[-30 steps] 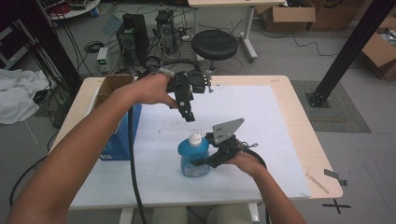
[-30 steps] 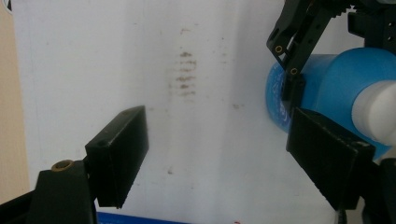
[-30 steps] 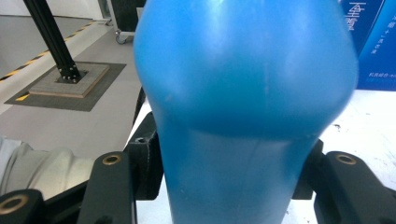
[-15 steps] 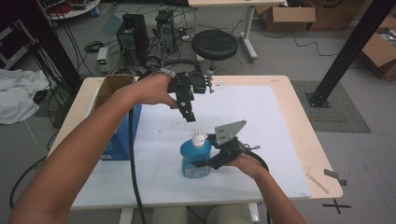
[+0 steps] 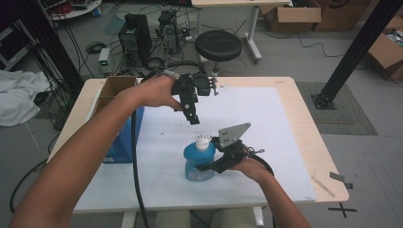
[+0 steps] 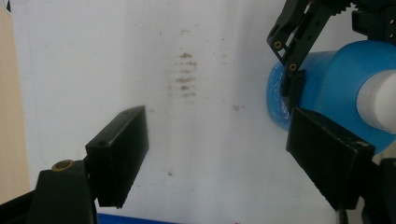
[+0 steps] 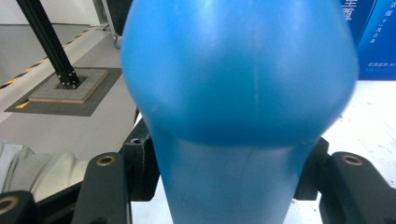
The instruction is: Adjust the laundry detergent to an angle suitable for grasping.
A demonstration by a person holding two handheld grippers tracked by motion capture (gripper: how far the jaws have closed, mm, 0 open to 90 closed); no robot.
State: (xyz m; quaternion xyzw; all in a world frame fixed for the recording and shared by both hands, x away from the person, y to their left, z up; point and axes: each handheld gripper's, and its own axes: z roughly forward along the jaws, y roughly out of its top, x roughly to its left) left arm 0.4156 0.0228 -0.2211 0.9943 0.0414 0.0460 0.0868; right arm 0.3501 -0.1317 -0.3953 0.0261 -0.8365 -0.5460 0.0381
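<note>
A: Right tongs [image 5: 208,165] low in the centre of the high view, pinching the blue bottle [image 5: 198,161] round its body. The right gripper view has a jaw pressed against each flank of it.

B: And the bottle's upright on the white sheet [image 5: 266,123] covering the tabletop [image 5: 304,118], white cap [image 5: 203,141] pointing up. That looks like a steadying hold to me, so the bottle can't turn or tip.

A: Left tongs [image 5: 194,117] hang just above and to the upper left of the cap, jaws pointing down, spread wide with nothing between them.

B: In the left gripper view the bottle [image 6: 345,93] sits at the right edge, partly behind the right-hand jaw. So they aren't centred on the cap yet.

A: My read: one hand anchors, the other goes for the cap [image 6: 380,102]. Open that wide, the jaws would clear it easily.

B: Blue box [image 5: 124,137] at the left of the sheet, under the forearm, well apart from the bottle. Out of the way.
</note>
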